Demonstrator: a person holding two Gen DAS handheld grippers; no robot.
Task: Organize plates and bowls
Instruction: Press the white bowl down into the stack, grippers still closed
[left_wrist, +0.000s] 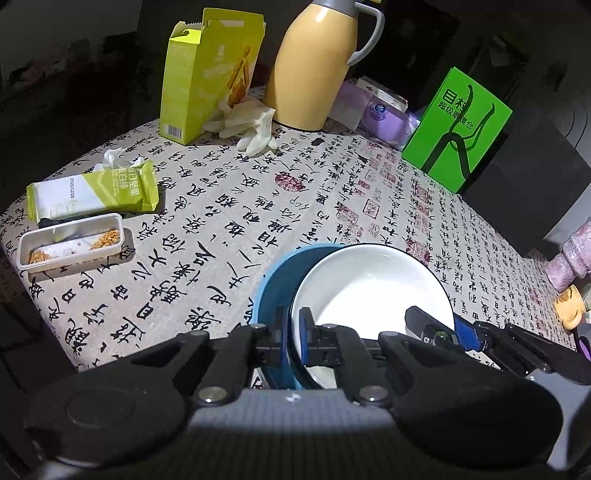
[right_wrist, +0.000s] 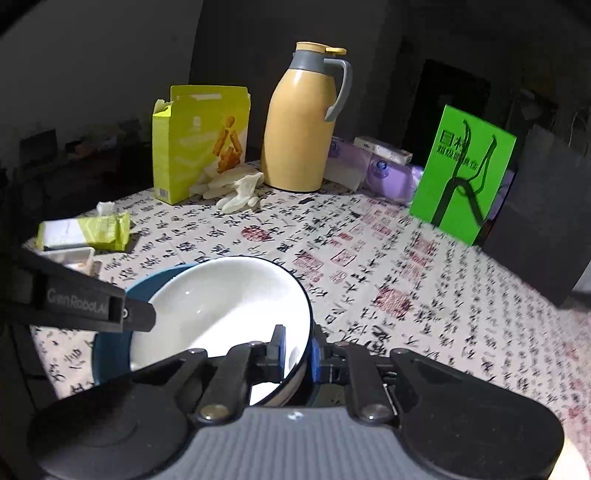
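Note:
A white bowl (left_wrist: 373, 284) (right_wrist: 225, 295) with a thin dark rim lies tilted inside a blue bowl (left_wrist: 273, 284) (right_wrist: 110, 350) on the calligraphy-print tablecloth. My left gripper (left_wrist: 293, 332) is shut on the blue bowl's near rim, where the white bowl's edge lies against it. In the right wrist view it (right_wrist: 142, 317) reaches in from the left. My right gripper (right_wrist: 298, 350) (left_wrist: 441, 326) straddles the white bowl's right rim. A sliver of white shows between the inner pad and the rim, so the jaws stand slightly open around it.
At the back stand a yellow thermos jug (left_wrist: 314, 66), an opened yellow-green snack box (left_wrist: 207, 77) and white gloves (left_wrist: 251, 125). A snack wrapper (left_wrist: 92, 192) and crumb tray (left_wrist: 70, 243) lie left. A green bag (left_wrist: 458, 125), purple tissue packs (left_wrist: 384, 114) and a black bag (left_wrist: 524, 184) stand right.

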